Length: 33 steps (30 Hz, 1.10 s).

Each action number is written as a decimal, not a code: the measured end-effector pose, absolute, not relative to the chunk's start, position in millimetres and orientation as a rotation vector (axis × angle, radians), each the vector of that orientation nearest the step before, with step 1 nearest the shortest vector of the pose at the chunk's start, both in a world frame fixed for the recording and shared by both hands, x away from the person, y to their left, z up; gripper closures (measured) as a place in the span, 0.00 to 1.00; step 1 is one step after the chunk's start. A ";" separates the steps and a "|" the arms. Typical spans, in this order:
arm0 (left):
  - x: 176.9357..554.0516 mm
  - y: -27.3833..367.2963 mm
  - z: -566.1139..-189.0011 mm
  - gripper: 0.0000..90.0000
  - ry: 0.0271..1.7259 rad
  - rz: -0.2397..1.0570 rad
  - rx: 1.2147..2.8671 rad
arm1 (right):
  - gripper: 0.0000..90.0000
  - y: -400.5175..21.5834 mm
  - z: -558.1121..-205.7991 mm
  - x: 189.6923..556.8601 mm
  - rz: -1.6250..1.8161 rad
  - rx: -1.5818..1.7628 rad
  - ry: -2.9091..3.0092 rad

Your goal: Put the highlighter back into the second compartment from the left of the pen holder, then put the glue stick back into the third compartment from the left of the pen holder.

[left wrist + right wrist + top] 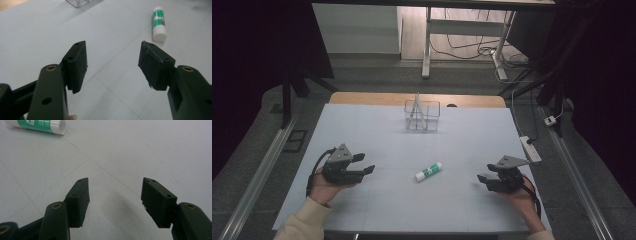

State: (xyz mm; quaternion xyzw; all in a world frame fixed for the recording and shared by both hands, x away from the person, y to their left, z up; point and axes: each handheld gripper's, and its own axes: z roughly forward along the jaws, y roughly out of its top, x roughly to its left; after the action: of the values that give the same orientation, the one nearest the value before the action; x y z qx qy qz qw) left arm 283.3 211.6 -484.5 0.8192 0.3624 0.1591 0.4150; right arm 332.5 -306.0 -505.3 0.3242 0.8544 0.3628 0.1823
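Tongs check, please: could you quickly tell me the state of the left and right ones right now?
Left tongs: open, holding nothing.
Right tongs: open, holding nothing.

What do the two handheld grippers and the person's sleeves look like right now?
Both the left gripper and right gripper are black, each topped by a grey three-cornered plate, with a black cable looping back. Flat dark pads sit on arms with brass-coloured eyelets. The sleeves are cream.

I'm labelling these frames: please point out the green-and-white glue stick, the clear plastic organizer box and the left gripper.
green-and-white glue stick (429, 171), high view, on its green label.
clear plastic organizer box (432, 116), high view, on its right wall.
left gripper (366, 163), high view, midway between its fingertips.
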 end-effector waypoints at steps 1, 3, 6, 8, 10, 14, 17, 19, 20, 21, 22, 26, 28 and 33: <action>282.1 211.9 -485.8 0.44 0.910 0.398 2.062 | 0.43 -306.0 -505.0 332.4 1.024 0.912 2.411; 279.9 212.1 -488.2 0.44 0.910 0.402 2.071 | 0.43 -305.7 -504.1 331.9 1.027 0.907 2.411; 277.4 213.3 -492.2 0.43 0.916 0.395 2.076 | 0.43 -304.8 -502.8 331.2 1.035 0.896 2.413; 277.2 214.1 -494.1 0.43 0.923 0.402 2.081 | 0.43 -304.3 -502.1 330.7 1.039 0.893 2.414; 277.5 214.2 -495.2 0.43 0.924 0.401 2.086 | 0.43 -304.2 -502.3 330.6 1.045 0.889 2.417; 278.4 213.2 -496.7 0.42 0.916 0.392 2.104 | 0.43 -303.0 -503.0 330.1 1.052 0.873 2.429; 279.2 212.3 -498.5 0.41 0.917 0.388 2.115 | 0.44 -302.9 -502.3 330.2 1.080 0.873 2.442; 279.5 212.1 -499.6 0.41 0.920 0.386 2.117 | 0.44 -302.6 -501.3 330.6 1.100 0.874 2.446; 279.7 212.0 -500.0 0.41 0.922 0.384 2.117 | 0.43 -302.0 -500.6 330.7 1.112 0.872 2.448; 279.8 212.0 -500.3 0.41 0.922 0.384 2.118 | 0.43 -301.3 -499.4 330.5 1.117 0.868 2.449; 279.9 212.0 -500.4 0.41 0.923 0.384 2.118 | 0.43 -300.3 -498.1 330.3 1.127 0.861 2.452; 280.3 211.7 -500.7 0.41 0.924 0.383 2.119 | 0.42 -293.2 -492.4 330.3 1.137 0.820 2.460; 280.5 211.7 -501.2 0.41 0.926 0.381 2.122 | 0.42 -289.3 -490.1 331.4 1.145 0.796 2.465; 281.3 212.1 -502.3 0.41 0.926 0.373 2.124 | 0.42 -277.7 -485.4 335.6 1.147 0.746 2.488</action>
State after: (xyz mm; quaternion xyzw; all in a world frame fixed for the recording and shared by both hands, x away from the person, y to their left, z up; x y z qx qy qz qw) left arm 281.3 212.1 -502.3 0.8346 0.3638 0.1466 0.3868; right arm 335.6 -277.7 -485.4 0.2597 0.8662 0.3994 0.1505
